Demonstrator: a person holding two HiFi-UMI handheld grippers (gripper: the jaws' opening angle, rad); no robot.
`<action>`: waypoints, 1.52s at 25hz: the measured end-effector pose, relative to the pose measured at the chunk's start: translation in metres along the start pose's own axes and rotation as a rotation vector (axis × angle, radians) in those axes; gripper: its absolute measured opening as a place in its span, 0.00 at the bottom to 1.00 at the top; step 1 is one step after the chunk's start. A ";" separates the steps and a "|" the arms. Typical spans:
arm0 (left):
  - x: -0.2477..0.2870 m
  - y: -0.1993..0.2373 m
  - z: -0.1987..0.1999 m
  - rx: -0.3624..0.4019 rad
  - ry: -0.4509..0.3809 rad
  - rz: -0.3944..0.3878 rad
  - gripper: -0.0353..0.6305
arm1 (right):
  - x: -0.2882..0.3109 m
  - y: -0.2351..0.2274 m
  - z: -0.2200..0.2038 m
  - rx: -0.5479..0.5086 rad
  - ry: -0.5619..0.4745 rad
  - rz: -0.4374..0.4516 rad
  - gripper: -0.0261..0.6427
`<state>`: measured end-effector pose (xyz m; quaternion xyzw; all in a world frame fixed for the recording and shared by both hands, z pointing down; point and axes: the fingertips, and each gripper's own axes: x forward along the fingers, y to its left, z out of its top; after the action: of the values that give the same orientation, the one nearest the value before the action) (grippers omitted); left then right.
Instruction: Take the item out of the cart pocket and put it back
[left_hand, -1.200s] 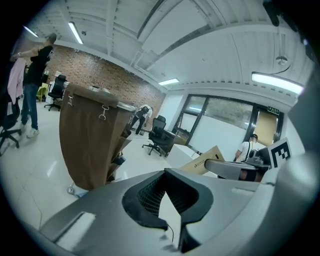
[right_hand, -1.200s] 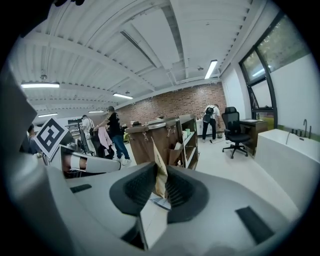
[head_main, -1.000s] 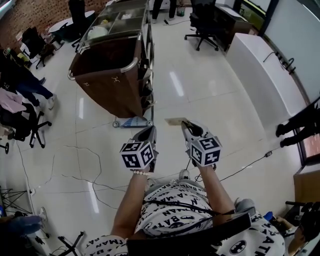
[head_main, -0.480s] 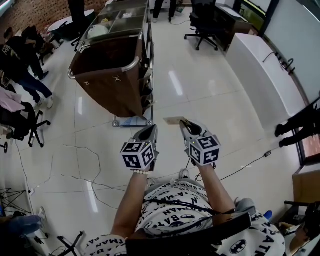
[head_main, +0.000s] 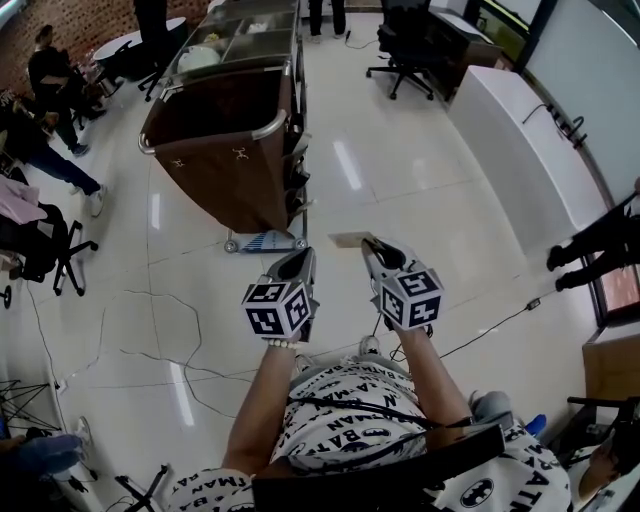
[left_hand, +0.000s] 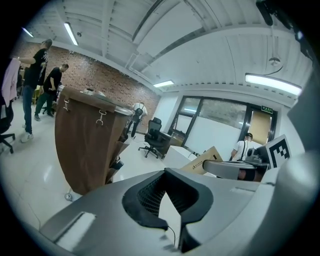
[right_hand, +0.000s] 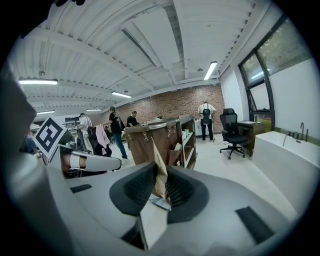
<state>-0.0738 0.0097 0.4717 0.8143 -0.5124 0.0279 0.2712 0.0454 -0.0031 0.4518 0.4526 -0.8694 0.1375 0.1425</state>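
The cart fills the upper left of the head view, its brown bag facing us and its side pockets running along the edge that faces the right of the frame. A stretch of bare floor separates it from both grippers, which sit side by side at the centre.

The left gripper is lower left of the cart's near corner. Its jaws are closed together with nothing between them. The right gripper is just to its right, its jaws closed part way on a flat tan envelope.

So the thing we must put back is out of the cart and in the right hand. The pockets lie up and to the left of it, well apart. In the head view the envelope's long side runs roughly across the frame, sticking out to the left of the jaws. In the right gripper view the envelope stands on edge between the pads, its point in line with the cart's pockets. We judge the right hand is the one to carry it in.

We cannot see inside any pocket, nor tell which one it belongs to. The print on the envelope is too small to read.
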 end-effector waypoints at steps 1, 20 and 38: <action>-0.001 0.002 0.000 -0.002 0.001 0.000 0.05 | 0.001 0.002 -0.001 0.000 0.001 -0.002 0.14; -0.033 0.047 -0.032 -0.028 0.073 -0.002 0.05 | 0.016 0.044 -0.037 0.053 0.055 -0.042 0.14; 0.075 0.054 0.011 0.046 0.122 -0.003 0.05 | 0.091 -0.059 0.017 0.075 -0.018 -0.072 0.14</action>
<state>-0.0868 -0.0749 0.5094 0.8180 -0.4928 0.0887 0.2830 0.0423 -0.1097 0.4767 0.4898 -0.8481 0.1607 0.1224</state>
